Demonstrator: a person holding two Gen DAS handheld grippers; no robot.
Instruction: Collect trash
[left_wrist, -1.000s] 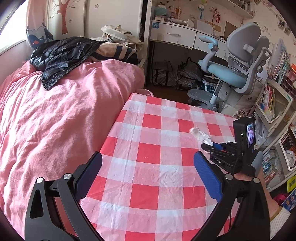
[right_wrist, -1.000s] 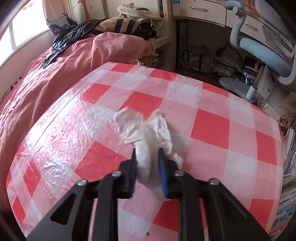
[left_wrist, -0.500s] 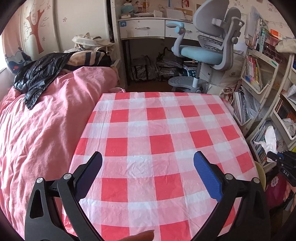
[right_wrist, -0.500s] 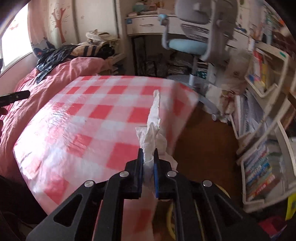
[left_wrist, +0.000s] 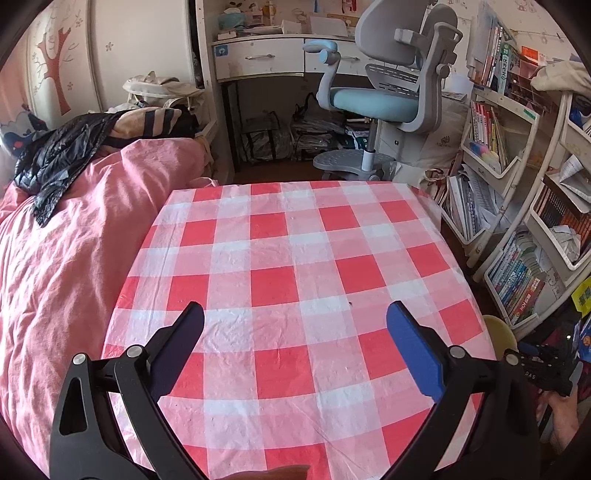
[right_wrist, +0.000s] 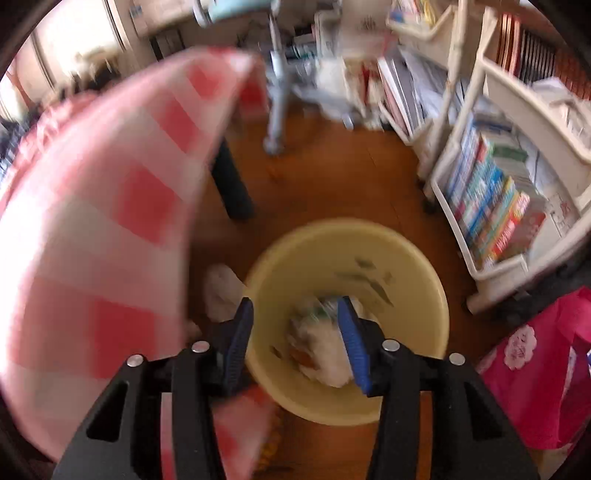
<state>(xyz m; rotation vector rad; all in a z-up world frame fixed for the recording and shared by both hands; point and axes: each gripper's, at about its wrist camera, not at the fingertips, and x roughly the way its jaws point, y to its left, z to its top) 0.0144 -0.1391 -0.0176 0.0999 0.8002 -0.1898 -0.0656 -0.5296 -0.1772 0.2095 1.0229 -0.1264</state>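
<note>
The right gripper (right_wrist: 295, 339) is held directly above the round pale-yellow plastic bin (right_wrist: 424, 280) on the floor beside the tabletop (left_wrist: 295, 258), so that trash falls inside. Its fingers are opening, with nothing pinched between them. Crumpled white tissue (right_wrist: 328, 350) lies in the bin (blurred). The left gripper (left_wrist: 295, 332) is kept over the checked tabletop, fingers spread and empty.

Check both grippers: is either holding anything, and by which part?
Nothing. Left gripper is open over the table; right gripper, jaws opening, is above the yellow bin.
</note>
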